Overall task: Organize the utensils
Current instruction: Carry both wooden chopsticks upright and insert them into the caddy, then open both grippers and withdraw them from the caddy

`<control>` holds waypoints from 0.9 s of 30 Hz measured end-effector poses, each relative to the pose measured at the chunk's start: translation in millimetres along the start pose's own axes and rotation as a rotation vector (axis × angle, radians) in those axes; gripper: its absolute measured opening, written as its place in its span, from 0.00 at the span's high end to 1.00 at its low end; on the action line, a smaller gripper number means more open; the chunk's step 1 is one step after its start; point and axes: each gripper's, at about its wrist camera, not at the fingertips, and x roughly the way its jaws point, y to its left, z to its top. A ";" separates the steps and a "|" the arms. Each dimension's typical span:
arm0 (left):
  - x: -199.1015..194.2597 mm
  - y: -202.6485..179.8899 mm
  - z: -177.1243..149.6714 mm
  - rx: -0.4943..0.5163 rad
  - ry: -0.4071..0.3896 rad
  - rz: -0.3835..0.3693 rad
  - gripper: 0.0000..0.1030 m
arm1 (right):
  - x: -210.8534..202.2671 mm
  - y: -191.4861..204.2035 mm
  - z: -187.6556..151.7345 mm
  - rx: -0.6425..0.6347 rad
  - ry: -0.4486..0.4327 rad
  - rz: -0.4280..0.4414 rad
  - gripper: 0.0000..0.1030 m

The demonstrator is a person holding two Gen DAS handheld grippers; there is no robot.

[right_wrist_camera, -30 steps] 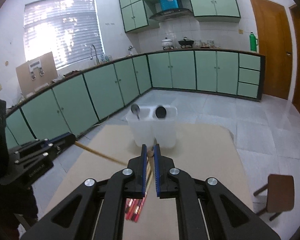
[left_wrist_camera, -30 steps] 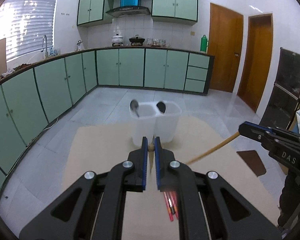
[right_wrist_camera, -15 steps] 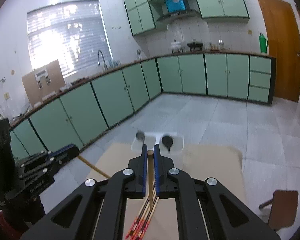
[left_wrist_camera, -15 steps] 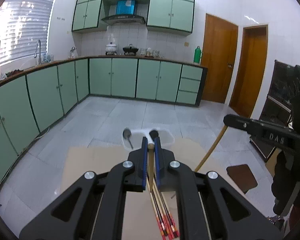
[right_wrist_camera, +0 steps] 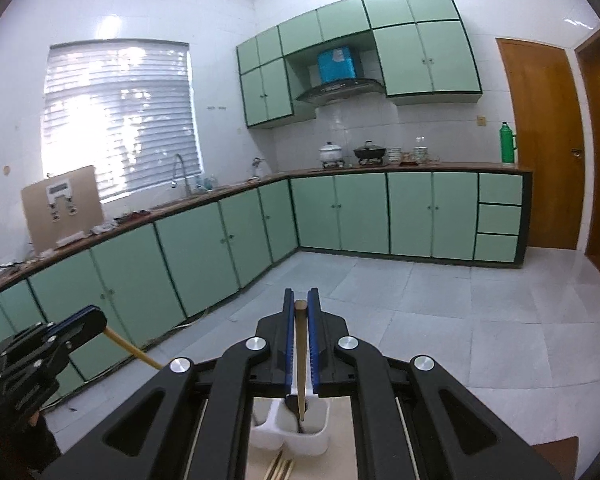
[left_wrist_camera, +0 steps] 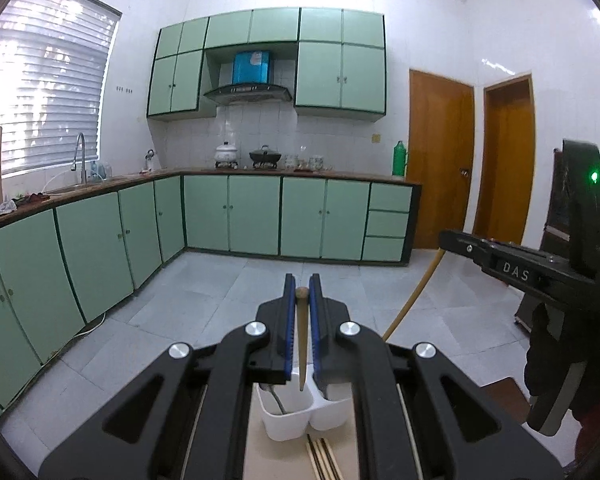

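Left wrist view shows my left gripper (left_wrist_camera: 301, 294) clenched on a chopstick (left_wrist_camera: 301, 336) above the white holder (left_wrist_camera: 300, 416), my right gripper (right_wrist_camera: 300, 307) likewise clamping its chopstick (right_wrist_camera: 300, 360); I judge spoons already stowed, loose chopsticks (left_wrist_camera: 324, 458) below the fingers remaining.

Room above the holder

Open air stood over the white holder (left_wrist_camera: 300, 420) on the worktop (left_wrist_camera: 260, 456); loose chopsticks (left_wrist_camera: 322, 460) lay just before it, and each hand-held gripper's stick hung overhead.
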 end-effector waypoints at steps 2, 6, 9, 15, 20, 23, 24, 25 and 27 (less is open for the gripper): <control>19.9 2.1 -8.0 -0.003 0.026 0.006 0.94 | 18.3 1.1 -7.4 -0.018 0.024 -0.018 0.94; 52.4 9.0 -26.2 -0.014 0.086 0.019 0.94 | 40.8 3.7 -24.6 -0.032 0.078 -0.024 0.94; 70.4 11.4 -38.4 -0.017 0.126 0.023 0.94 | 52.8 3.9 -35.9 -0.035 0.124 -0.020 0.94; 62.9 16.5 -45.0 -0.010 0.135 0.031 0.74 | 46.8 -3.8 -48.3 -0.015 0.151 -0.022 0.81; 37.8 19.5 -47.4 -0.011 0.118 0.030 0.62 | 15.1 -14.3 -54.8 0.009 0.113 -0.050 0.54; 15.5 23.4 -56.5 -0.024 0.112 0.034 0.56 | -13.6 -18.2 -67.9 0.021 0.093 -0.069 0.46; 8.8 23.2 -61.1 -0.026 0.116 0.037 0.55 | -22.1 -19.1 -74.5 0.028 0.091 -0.069 0.44; 0.9 23.2 -67.9 -0.027 0.120 0.041 0.52 | -28.3 -19.4 -79.8 0.034 0.091 -0.069 0.40; -12.9 22.6 -82.2 -0.027 0.128 0.054 0.48 | -43.9 -18.7 -96.9 0.042 0.093 -0.072 0.36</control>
